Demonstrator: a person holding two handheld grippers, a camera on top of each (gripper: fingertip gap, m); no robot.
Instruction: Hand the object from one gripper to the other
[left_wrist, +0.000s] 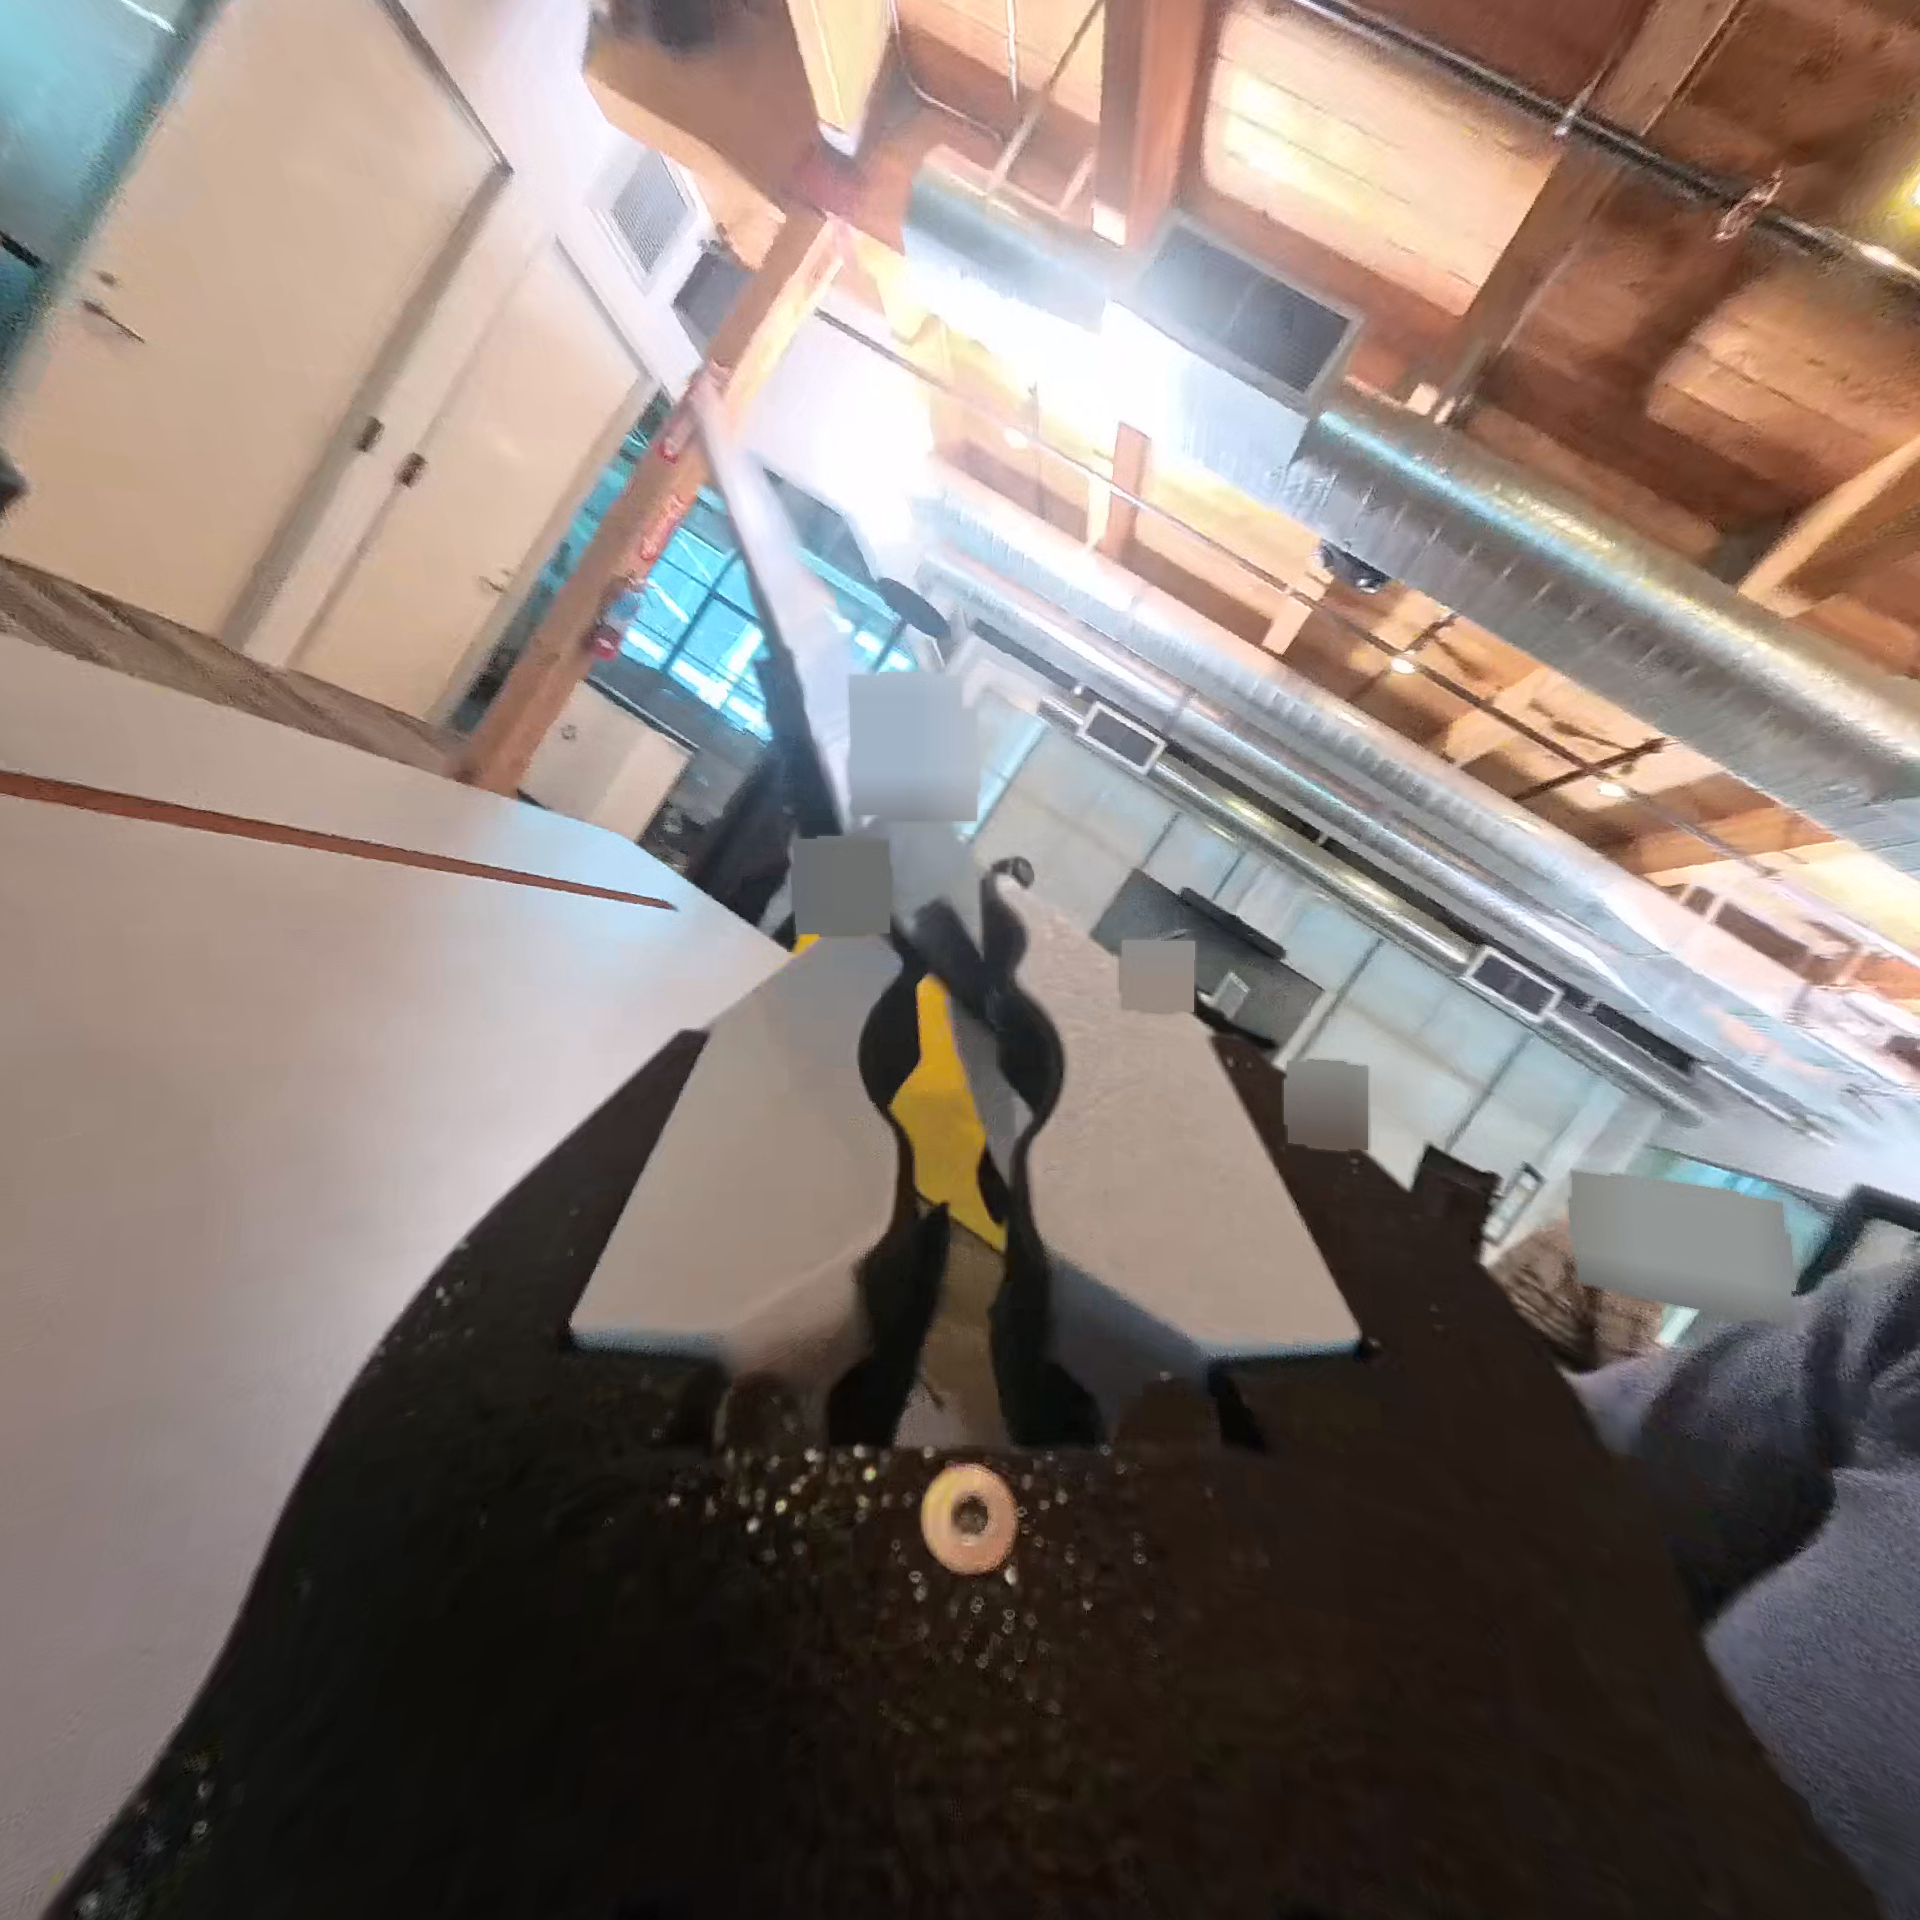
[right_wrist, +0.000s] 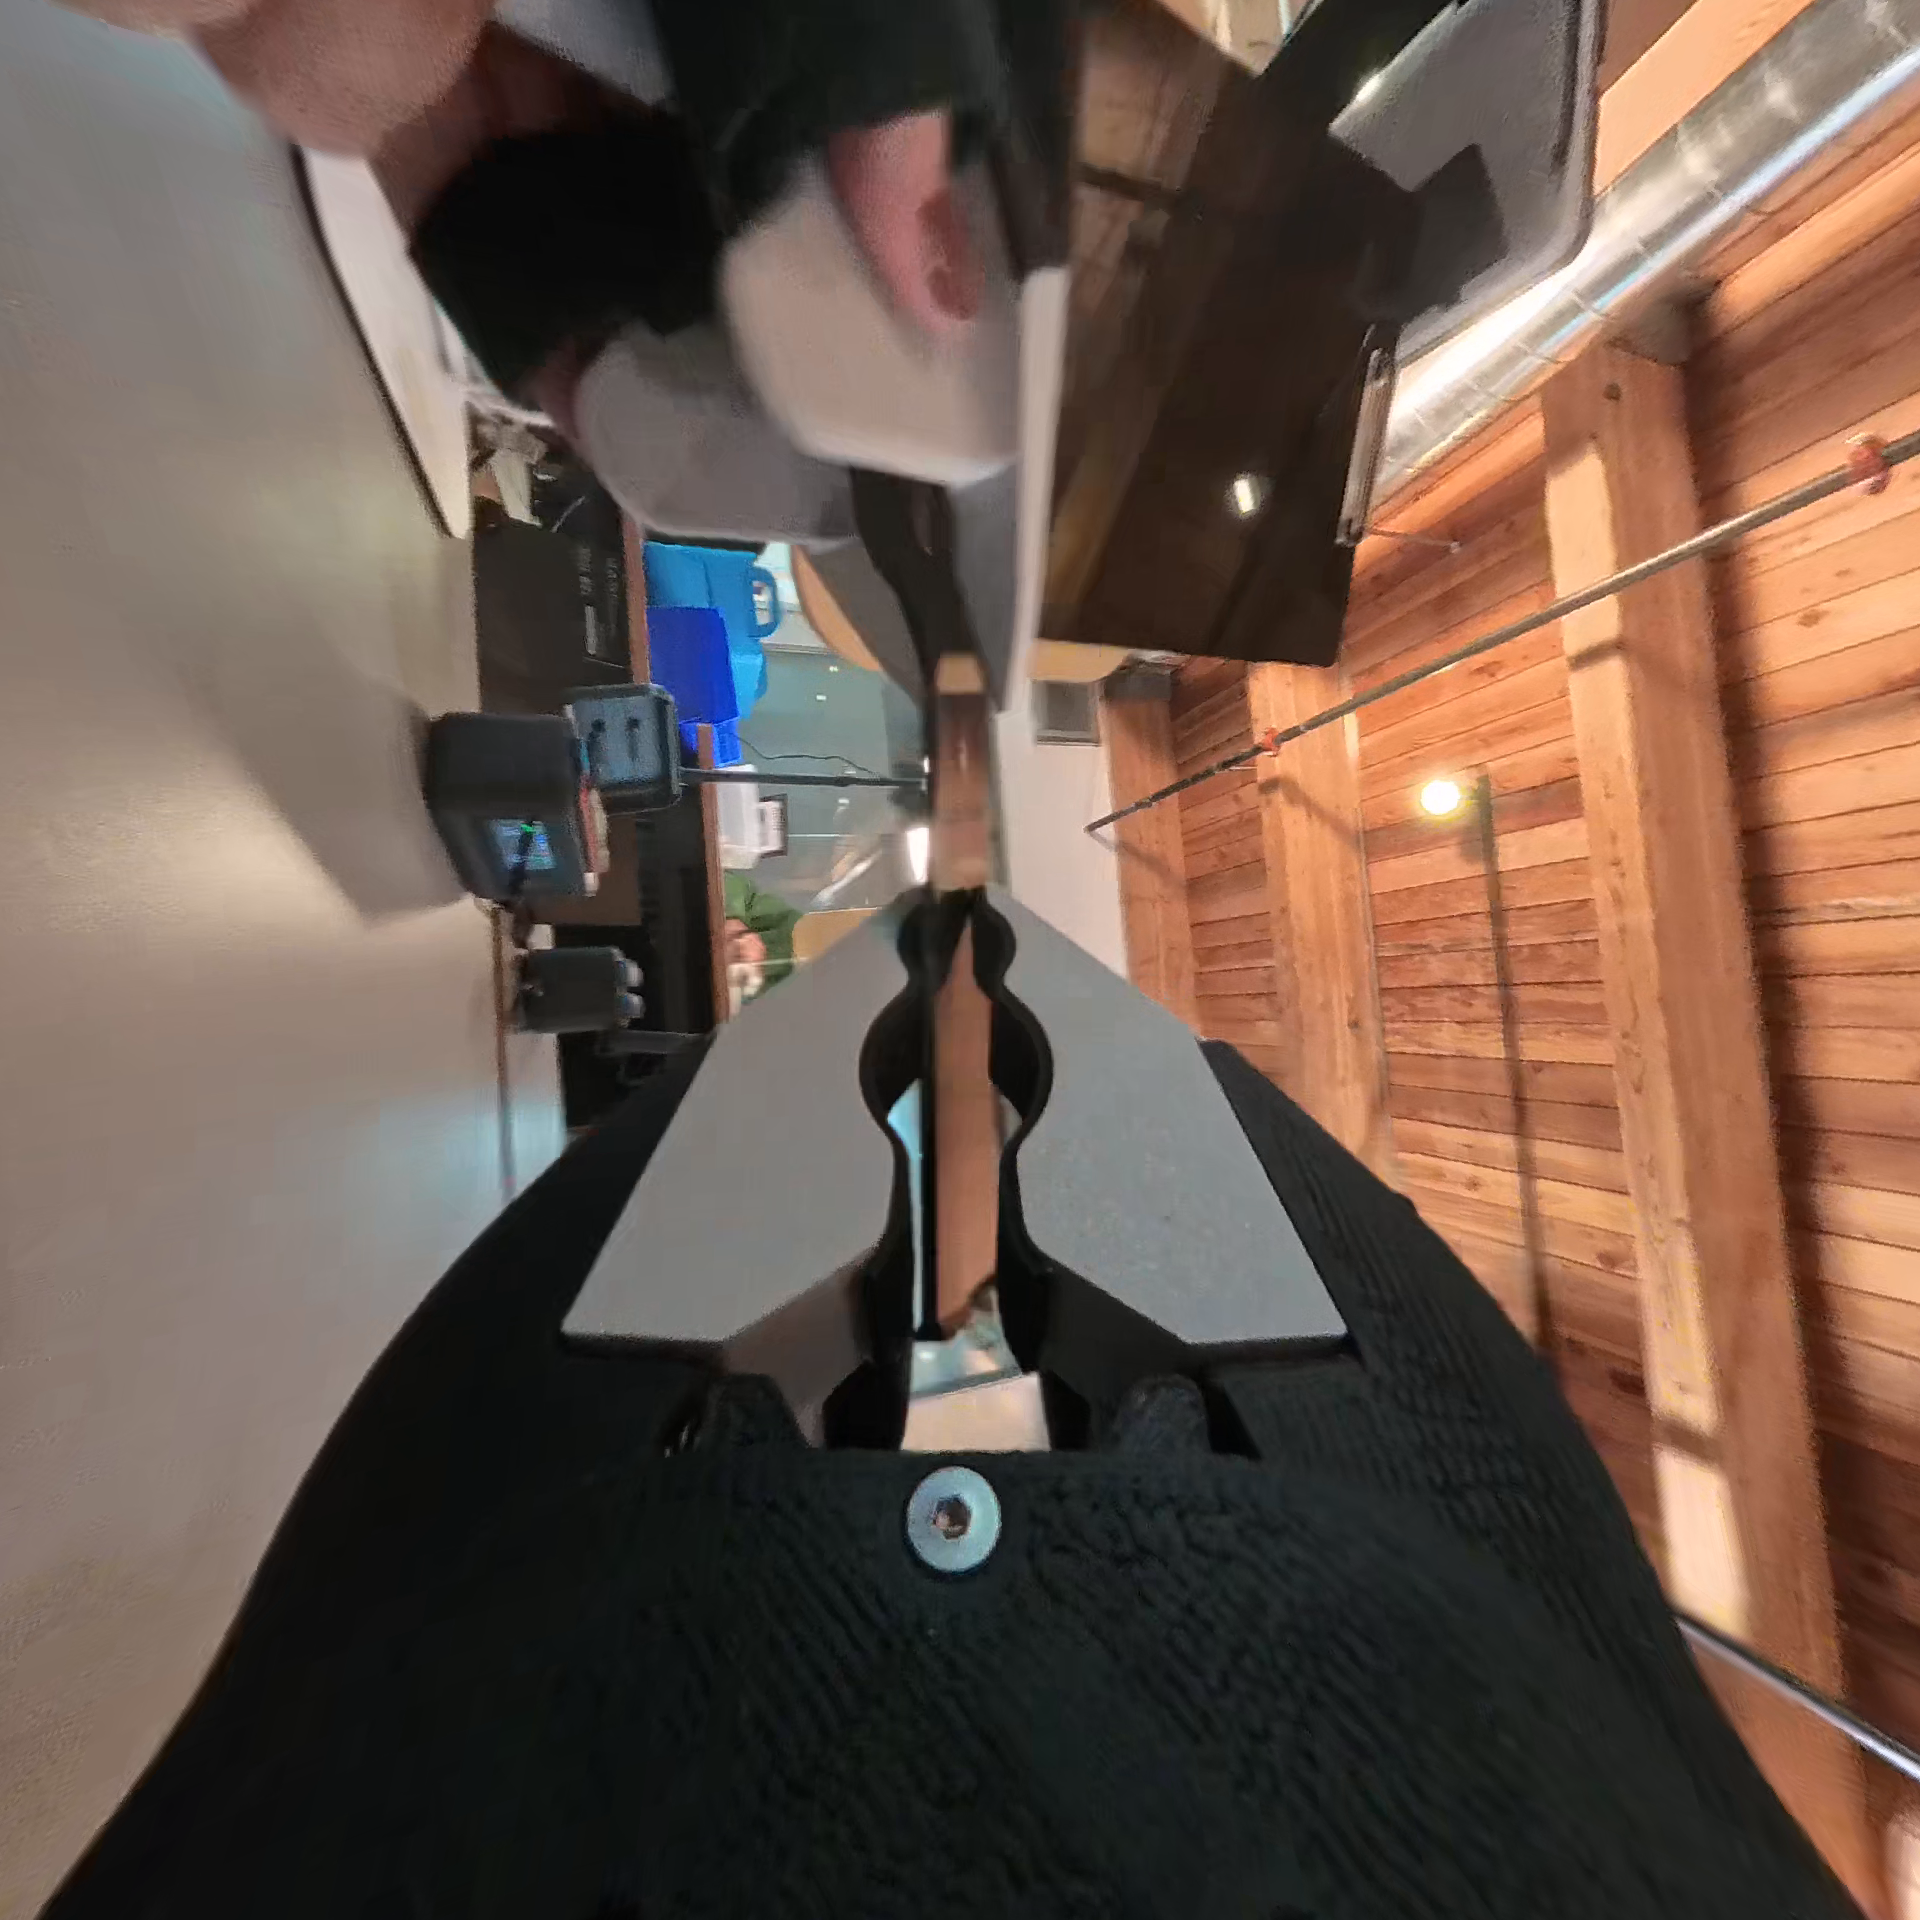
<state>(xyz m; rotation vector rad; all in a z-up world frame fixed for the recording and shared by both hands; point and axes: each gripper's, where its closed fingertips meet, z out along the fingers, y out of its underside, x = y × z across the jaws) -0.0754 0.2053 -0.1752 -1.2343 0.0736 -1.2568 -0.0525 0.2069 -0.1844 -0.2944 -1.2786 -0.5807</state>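
The object is a long, thin flat strip. In the right wrist view its brown edge (right_wrist: 961, 1143) runs up between the pads of my right gripper (right_wrist: 956, 914), which is shut on it. The strip runs on toward my left gripper (right_wrist: 935, 395), blurred at the top with a hand (right_wrist: 914, 239) on it, its grey fingers against the strip's pale far part. In the left wrist view the strip (left_wrist: 790, 623) looks grey-white and slants up and left out of my left gripper (left_wrist: 940, 935), whose jaws are closed on it. The right gripper is hidden there.
A white tabletop (left_wrist: 260, 1039) lies at the left, a yellow thing (left_wrist: 940, 1122) behind the left fingers, a grey sleeve (left_wrist: 1787, 1455) at the right. The right wrist view shows black devices (right_wrist: 509, 810), blue bins (right_wrist: 696, 644), a dark screen (right_wrist: 1195, 416) and a wooden wall (right_wrist: 1558, 935). Only a small space, under 4 cm, lies between the two pairs of fingers.
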